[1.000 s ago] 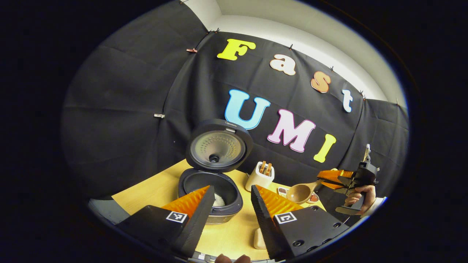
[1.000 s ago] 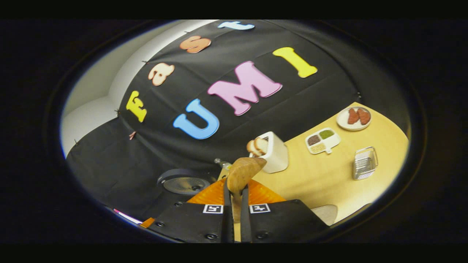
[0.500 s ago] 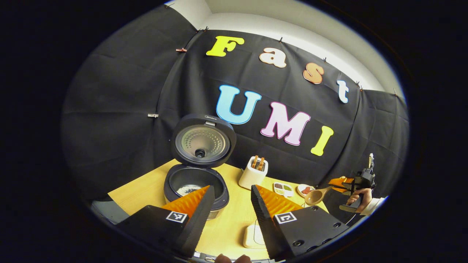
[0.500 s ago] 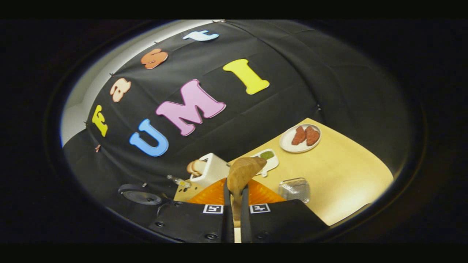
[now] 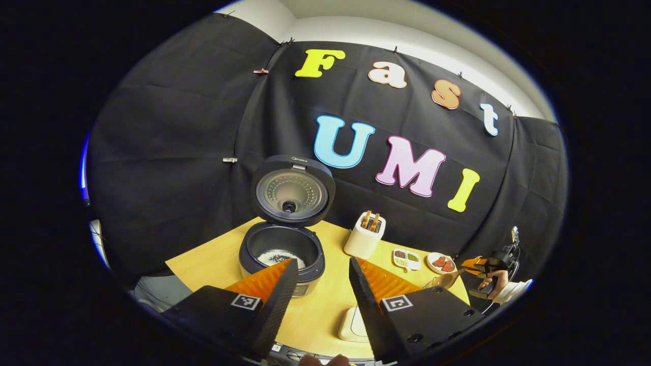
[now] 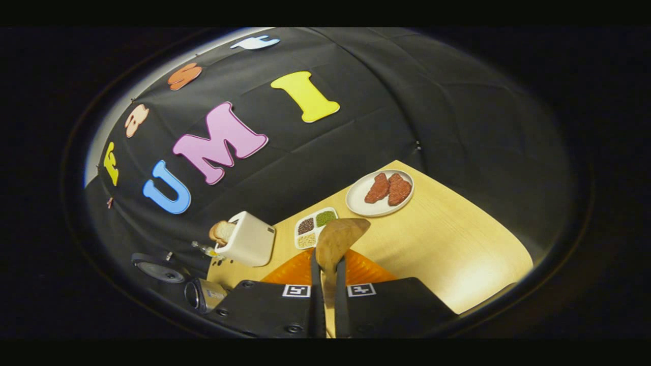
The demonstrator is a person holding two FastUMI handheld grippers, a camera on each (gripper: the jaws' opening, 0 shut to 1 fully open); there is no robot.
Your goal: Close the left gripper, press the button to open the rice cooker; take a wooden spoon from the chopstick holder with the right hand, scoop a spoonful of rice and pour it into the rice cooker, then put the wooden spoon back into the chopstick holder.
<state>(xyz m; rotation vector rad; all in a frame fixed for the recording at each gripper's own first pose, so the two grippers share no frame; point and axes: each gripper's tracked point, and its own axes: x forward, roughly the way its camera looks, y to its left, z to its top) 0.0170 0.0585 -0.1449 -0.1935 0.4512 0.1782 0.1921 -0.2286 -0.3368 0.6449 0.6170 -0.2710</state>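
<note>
Rice cooker (image 5: 283, 254): dark, round, lid up, white rice in the pot. Chopstick holder (image 5: 364, 240): white, upright, just right of the cooker. Wooden spoon (image 6: 335, 241): bowl forward, handle pinched, well right of the cooker.

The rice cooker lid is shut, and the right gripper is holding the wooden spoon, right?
Not quite. In the left gripper view the rice cooker lid stands open. The right gripper does hold the wooden spoon.

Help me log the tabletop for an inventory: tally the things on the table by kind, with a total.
Rice cooker: 1
Chopstick holder: 1
Divided dish: 1
Plate: 1
Pale pad at the near edge: 1
Total: 5
</note>
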